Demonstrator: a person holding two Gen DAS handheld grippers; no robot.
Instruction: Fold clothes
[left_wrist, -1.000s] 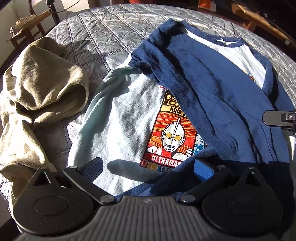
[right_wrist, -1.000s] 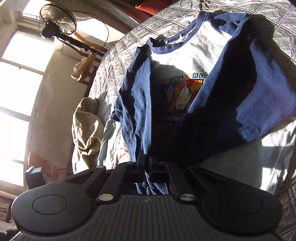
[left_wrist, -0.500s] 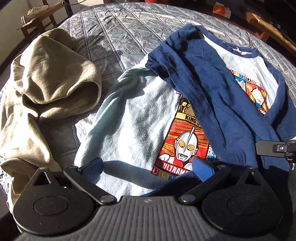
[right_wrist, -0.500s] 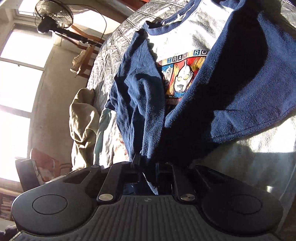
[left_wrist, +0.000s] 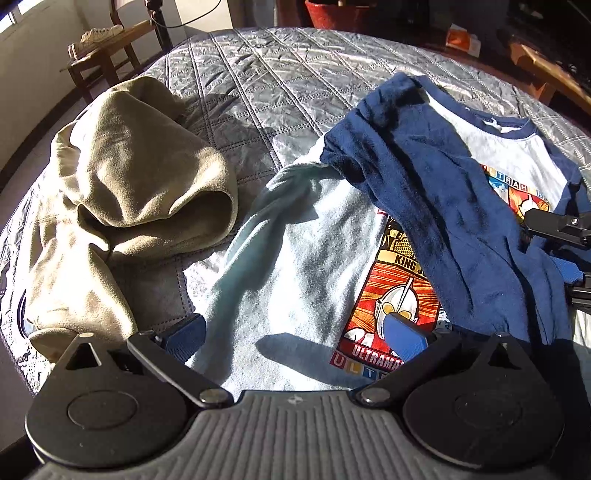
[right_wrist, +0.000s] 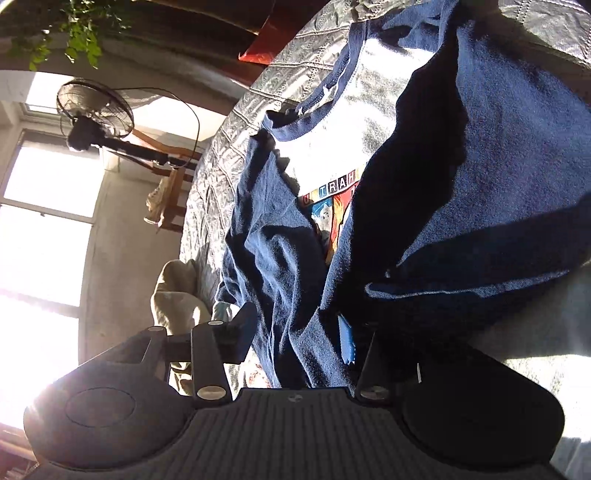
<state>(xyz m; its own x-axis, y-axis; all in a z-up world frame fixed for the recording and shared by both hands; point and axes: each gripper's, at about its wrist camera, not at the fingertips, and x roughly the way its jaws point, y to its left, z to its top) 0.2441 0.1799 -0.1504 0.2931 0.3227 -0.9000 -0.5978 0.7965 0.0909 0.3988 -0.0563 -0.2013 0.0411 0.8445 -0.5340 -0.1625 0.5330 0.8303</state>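
A navy-sleeved shirt with a white front and a cartoon print lies on the bed, one long sleeve stretched across a pale grey shirt with a red hero print. My left gripper hangs open just over the pale shirt's hem, nothing between its blue pads. My right gripper is at the near end of the navy sleeve. Its jaws are opening, and the sleeve cloth lies loose between them, no longer pinched. From the left wrist view the right gripper shows at the right edge.
A crumpled olive garment lies on the grey quilted bed cover to the left of the shirts. A wooden chair and a standing fan are beyond the bed's far side, and wooden furniture is at the right.
The right gripper's jaws have parted and let go of the navy sleeve, which has sunk onto the shirts. The navy cloth has slid off my left gripper's right pad.
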